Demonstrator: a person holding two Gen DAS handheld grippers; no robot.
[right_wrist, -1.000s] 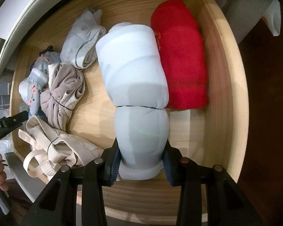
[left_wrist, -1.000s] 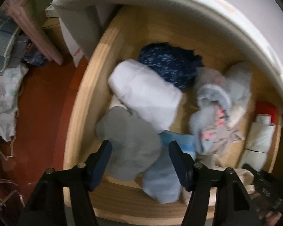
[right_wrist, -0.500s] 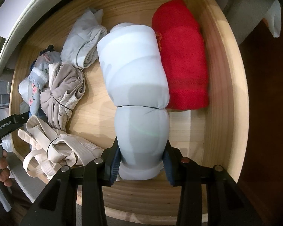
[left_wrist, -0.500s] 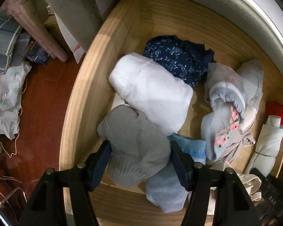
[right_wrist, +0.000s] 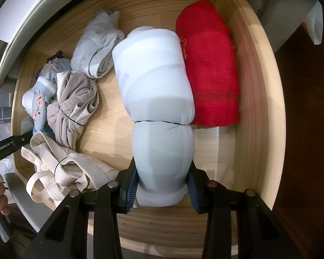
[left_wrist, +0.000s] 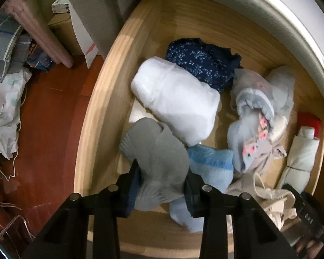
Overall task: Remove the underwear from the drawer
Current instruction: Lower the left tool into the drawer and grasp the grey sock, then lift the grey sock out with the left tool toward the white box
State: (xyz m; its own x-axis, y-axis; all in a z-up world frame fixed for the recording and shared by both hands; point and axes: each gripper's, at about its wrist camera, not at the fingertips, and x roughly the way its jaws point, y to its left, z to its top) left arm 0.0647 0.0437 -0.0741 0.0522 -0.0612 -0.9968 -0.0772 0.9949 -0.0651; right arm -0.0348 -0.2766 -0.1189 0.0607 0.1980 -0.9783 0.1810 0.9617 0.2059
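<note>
grey item: soft grey knit bundle with a ribbed cuff [left_wrist: 157, 161], at the near-left end of the pale wooden drawer [left_wrist: 92, 133], overlapping the light blue terry sock [left_wrist: 211, 168] and touching the white rolled cloth bundle [left_wrist: 177, 99].
left hand-held gripper: left hand-held gripper [left_wrist: 162, 191] points down into the drawer, jaws closing with the grey bundle between them; pads already dent the knit on both sides.
pale roll: long pale blue-grey rolled garment tied round the middle with a thin dark band [right_wrist: 159, 108], lying lengthwise in the right part of the drawer, flank against the red knitted roll [right_wrist: 209, 69].
right hand-held gripper: right hand-held gripper [right_wrist: 162, 187] clamped on the near end of the pale roll, blue pads pressed into it.
step: judged as grasp secured on both, lift-out not yet done.
how to do it well: finish the left squeeze before lifting; raise straight up so the blue sock and white bundle don't drag along. Right grip sits at the roll's end, so expect the far end to sag; lift high enough to clear the drawer front.
risk: grey knit may slip if only the cuff is pinched.
writing: small white lettering on the other gripper's black body at the left edge of the right view, too small to read. Box print beside the drawer, illegible.
</note>
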